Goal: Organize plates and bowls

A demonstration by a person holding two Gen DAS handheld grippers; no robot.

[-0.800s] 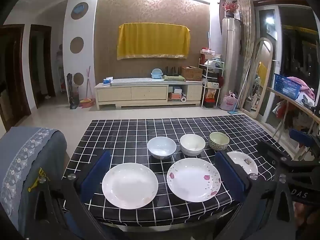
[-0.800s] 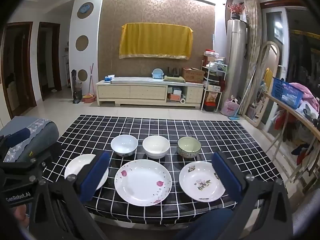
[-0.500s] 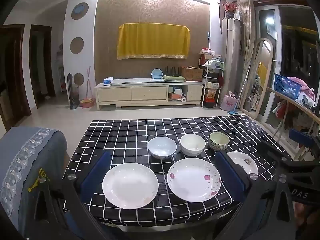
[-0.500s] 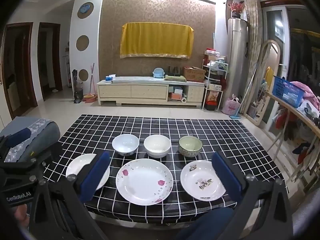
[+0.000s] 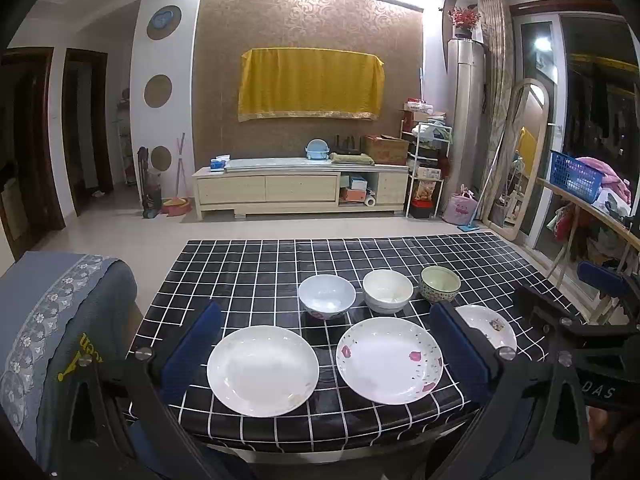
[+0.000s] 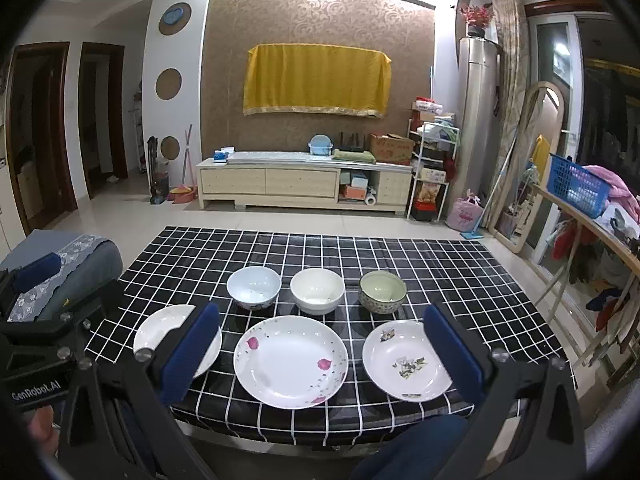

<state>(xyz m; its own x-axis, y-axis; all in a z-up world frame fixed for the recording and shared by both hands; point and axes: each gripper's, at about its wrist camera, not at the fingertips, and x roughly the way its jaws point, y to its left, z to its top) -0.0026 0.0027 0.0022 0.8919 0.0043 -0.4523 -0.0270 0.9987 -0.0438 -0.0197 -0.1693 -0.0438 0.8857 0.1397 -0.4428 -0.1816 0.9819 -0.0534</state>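
Three plates lie in a row at the near edge of the black checked table (image 5: pixel 248 264): a plain white plate (image 5: pixel 263 370) on the left, a rose-patterned plate (image 5: pixel 389 360) in the middle, a smaller flowered plate (image 6: pixel 406 360) on the right. Behind them stand a pale blue bowl (image 5: pixel 326 295), a white bowl (image 5: pixel 387 290) and a green-rimmed bowl (image 5: pixel 440 283). My left gripper (image 5: pixel 324 350) is open and empty, held before the near edge. My right gripper (image 6: pixel 320 350) is open and empty, likewise short of the table.
A grey chair back with a lace cover (image 5: pixel 52 320) stands left of the table. A side table with a blue basket (image 6: pixel 576 184) and clothes is at the right. A TV cabinet (image 5: pixel 300 188) is across the floor.
The right gripper has drifted slightly left and down; the left gripper has barely moved. Plates and bowls have not moved.
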